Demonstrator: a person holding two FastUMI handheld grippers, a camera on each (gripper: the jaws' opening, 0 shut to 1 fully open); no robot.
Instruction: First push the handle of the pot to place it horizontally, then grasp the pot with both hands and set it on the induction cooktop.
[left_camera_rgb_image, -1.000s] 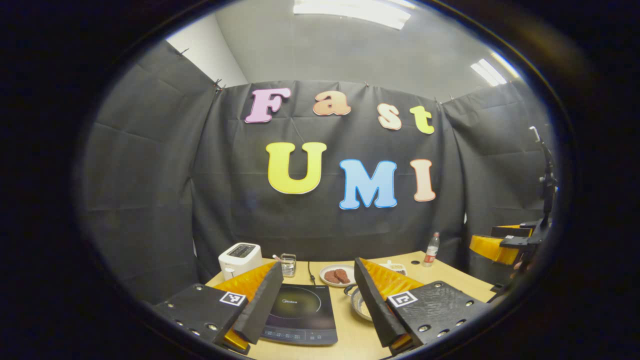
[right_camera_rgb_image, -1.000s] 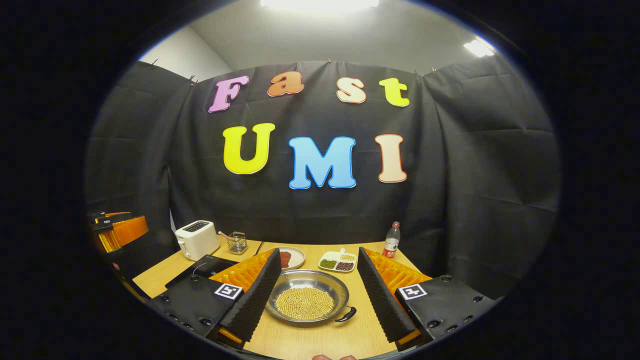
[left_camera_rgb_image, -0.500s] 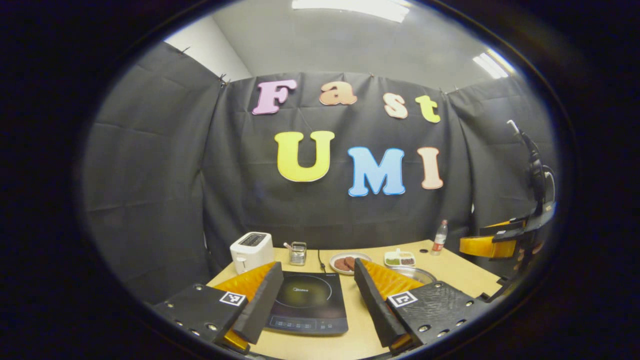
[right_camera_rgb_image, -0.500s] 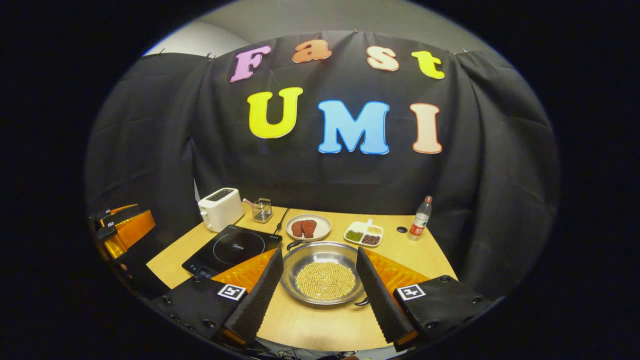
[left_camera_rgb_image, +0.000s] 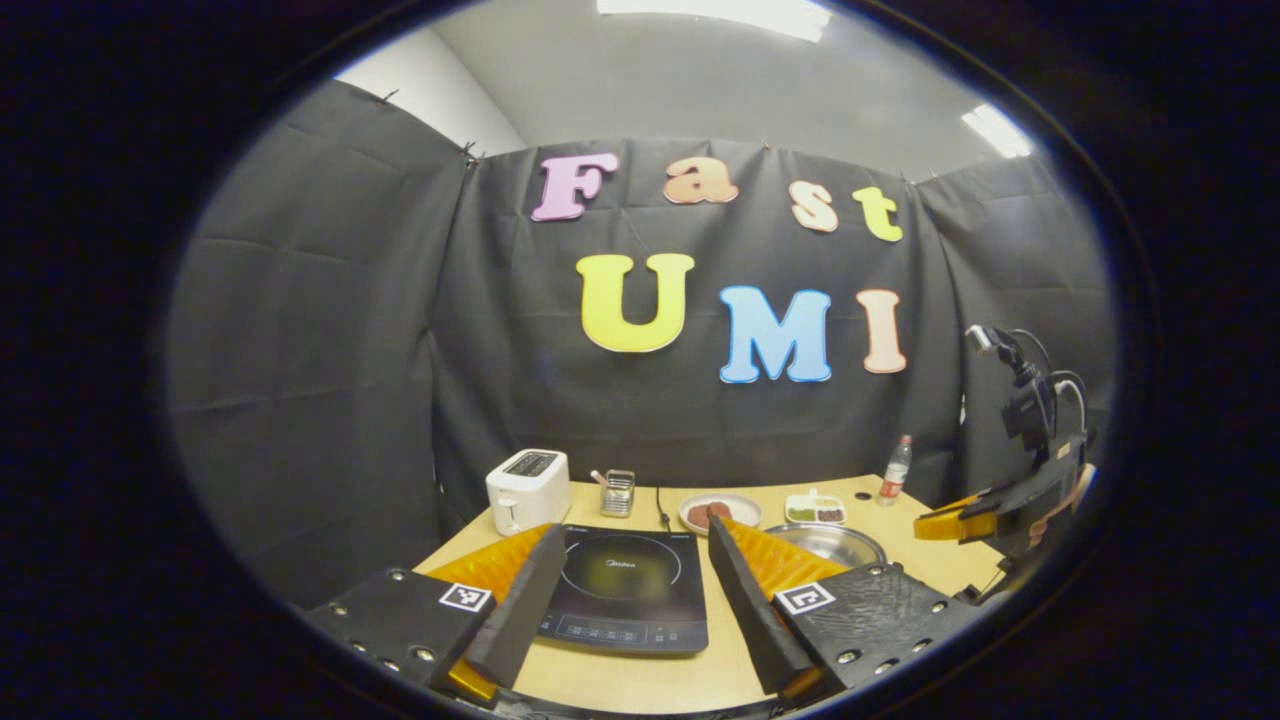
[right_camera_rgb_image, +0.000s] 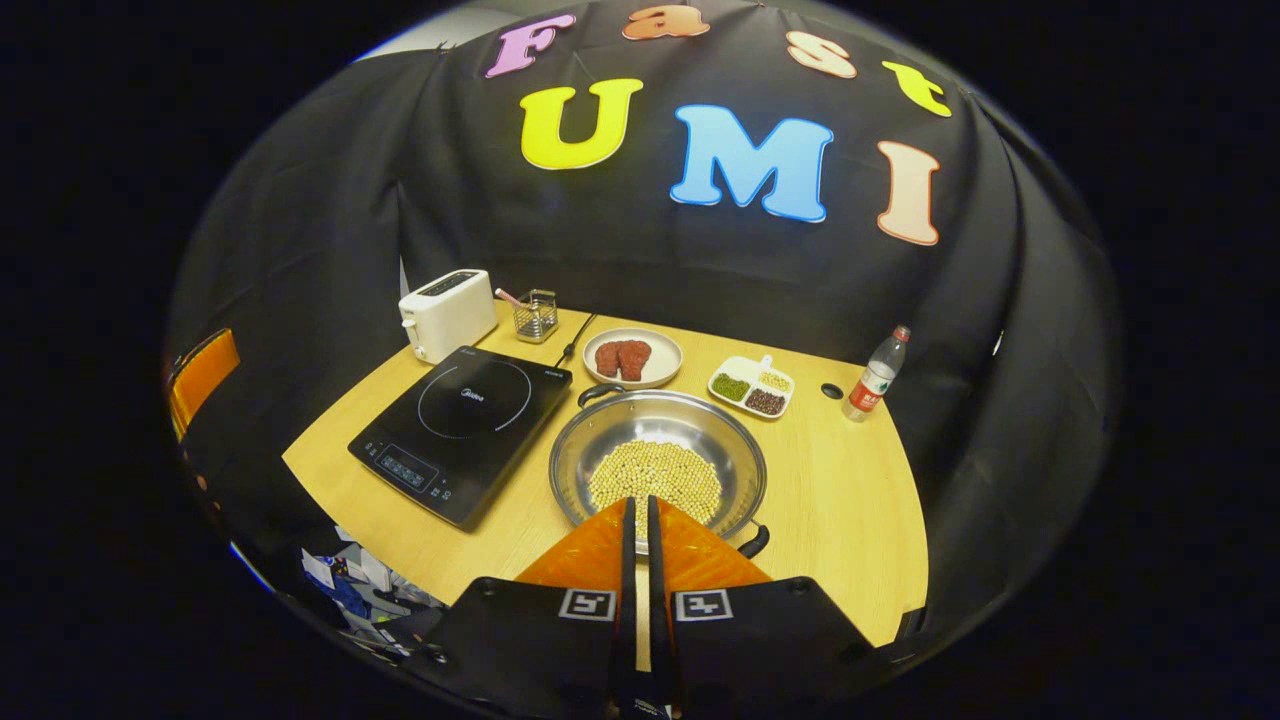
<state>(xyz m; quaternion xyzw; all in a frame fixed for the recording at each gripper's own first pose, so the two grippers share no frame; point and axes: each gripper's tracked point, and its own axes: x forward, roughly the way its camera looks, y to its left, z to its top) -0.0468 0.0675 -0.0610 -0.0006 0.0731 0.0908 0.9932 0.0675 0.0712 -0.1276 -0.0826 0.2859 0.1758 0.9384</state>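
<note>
Black cloth walls box in a light wooden table (right_camera_rgb_image: 850, 520), and everything you need is already on it. Your pot (right_camera_rgb_image: 657, 462), with a layer of pale beans in the bottom, sits about mid-table, just right of the induction cooktop (right_camera_rgb_image: 462, 412), which lies toward the left edge. The pot's handles look to run front-to-back for now: one handle (right_camera_rgb_image: 598, 393) points at the far edge, the other handle (right_camera_rgb_image: 755, 541) at the near edge, so I'd say you're on step one, the push, and it isn't done yet.

Your right gripper (right_camera_rgb_image: 637, 520) hangs above the near rim of the pot with its fingers pressed together, nothing between them. That's fine for poking. Your left gripper (left_camera_rgb_image: 628, 585) is spread wide and empty, hovering over the cooktop's near side.

Next move, as I read it: drop the right one beside that near handle and nudge it sideways so the pot spins until the handles line up left-right. Go easy, the beans will probably slide and the pot may skate across the wood instead of turning.

Along the far edge you've got a toaster (right_camera_rgb_image: 447, 312), a plate of meat (right_camera_rgb_image: 632, 357), a divided dish (right_camera_rgb_image: 752, 386) and a bottle (right_camera_rgb_image: 877, 373), all clear of the pot.
</note>
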